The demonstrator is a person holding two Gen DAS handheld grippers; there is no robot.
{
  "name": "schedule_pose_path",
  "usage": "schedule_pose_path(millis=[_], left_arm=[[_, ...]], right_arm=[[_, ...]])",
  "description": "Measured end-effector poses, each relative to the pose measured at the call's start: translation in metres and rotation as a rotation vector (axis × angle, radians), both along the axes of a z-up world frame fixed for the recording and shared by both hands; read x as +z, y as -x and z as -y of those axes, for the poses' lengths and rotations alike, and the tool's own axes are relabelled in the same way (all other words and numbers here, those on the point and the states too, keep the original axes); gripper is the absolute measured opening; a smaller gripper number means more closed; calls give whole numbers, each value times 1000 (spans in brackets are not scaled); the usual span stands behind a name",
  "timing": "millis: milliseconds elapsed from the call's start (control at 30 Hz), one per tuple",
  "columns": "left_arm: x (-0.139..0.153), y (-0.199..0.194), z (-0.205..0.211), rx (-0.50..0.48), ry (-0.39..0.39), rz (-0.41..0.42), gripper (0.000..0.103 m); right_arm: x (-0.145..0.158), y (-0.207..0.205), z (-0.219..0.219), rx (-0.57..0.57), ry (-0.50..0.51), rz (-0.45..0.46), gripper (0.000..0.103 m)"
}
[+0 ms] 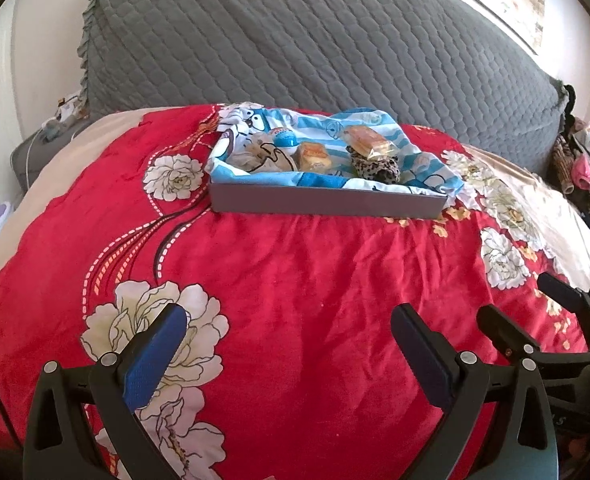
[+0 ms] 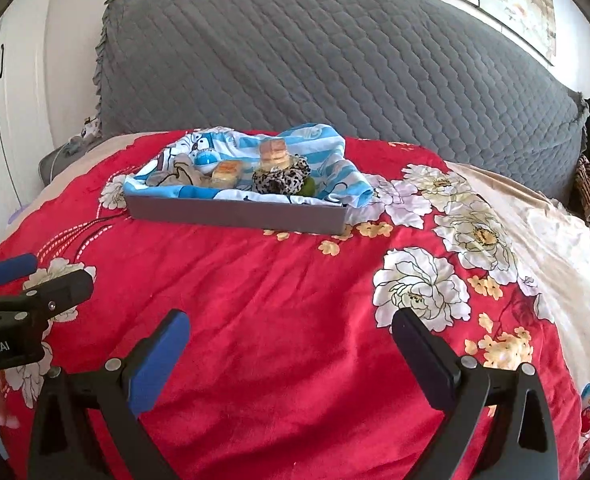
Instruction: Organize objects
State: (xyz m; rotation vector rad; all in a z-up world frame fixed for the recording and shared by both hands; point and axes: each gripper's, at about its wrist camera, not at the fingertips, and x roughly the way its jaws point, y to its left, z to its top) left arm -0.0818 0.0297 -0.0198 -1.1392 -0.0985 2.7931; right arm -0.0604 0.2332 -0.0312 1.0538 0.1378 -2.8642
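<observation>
Both the left gripper [image 1: 289, 334] and right gripper [image 2: 291, 338] are hovering wide open and empty over the bed [image 1: 295, 264], the grey tray [image 1: 327, 202] already holding wrapped cakes [image 1: 369, 142], apparently near finished.

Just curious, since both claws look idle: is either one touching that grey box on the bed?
Apart. Both wrist views show wide red bedspread between the open left gripper, right gripper and the grey box.

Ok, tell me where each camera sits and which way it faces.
Left wrist: on the left claw, low over the red bedspread, facing the grey tray; right claw at right.
Right wrist: on the right claw, same heading; left claw at left.
Shared: tray, bedspread, grey headboard.
</observation>
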Motion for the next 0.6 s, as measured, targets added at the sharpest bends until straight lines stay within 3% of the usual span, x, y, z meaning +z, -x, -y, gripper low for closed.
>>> schedule_pose_path(millis=[600], left_arm=[[-18, 4, -2, -1, 4, 17, 102]], right_arm=[[-7, -2, 3, 12, -16, 8, 102]])
